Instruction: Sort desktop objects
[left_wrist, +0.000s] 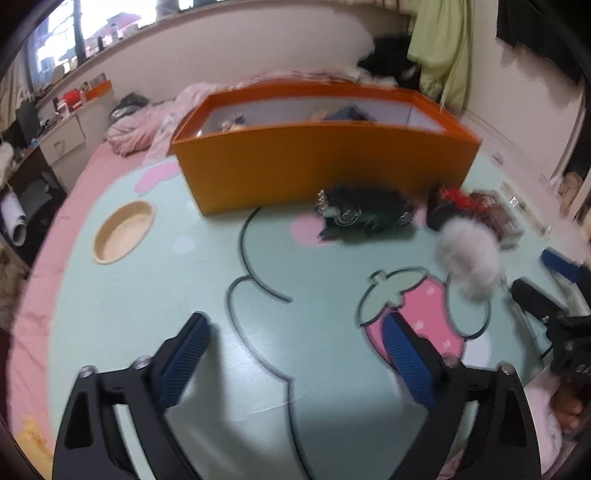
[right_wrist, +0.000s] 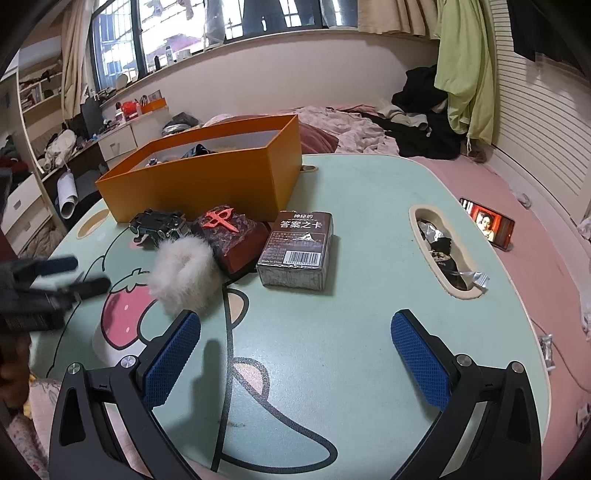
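My left gripper (left_wrist: 295, 328) stands open and empty above the mint table top (left_wrist: 147, 295). Beyond it lie a white fluffy hair tie (left_wrist: 467, 254), a dark metal toy vehicle (left_wrist: 365, 218) and a red-and-brown block (left_wrist: 469, 210), all in front of the orange box (left_wrist: 325, 162). My right gripper (right_wrist: 297, 321) is also open and empty, low over the table. Ahead of it are the fluffy hair tie (right_wrist: 181, 269), the red-marked block (right_wrist: 232, 232), a brown card box (right_wrist: 299, 251) and the metal toy vehicle (right_wrist: 159, 223). The orange box (right_wrist: 207, 184) holds several items. The left gripper (right_wrist: 88, 275) appears blurred at the left.
A round wooden recess (left_wrist: 123, 230) sits left of the box. A long slot (right_wrist: 447, 251) at the table's right holds crumpled wrappers. A phone (right_wrist: 487, 223) lies on the pink bedding beyond the table edge. Bedding and clothes are piled behind the box.
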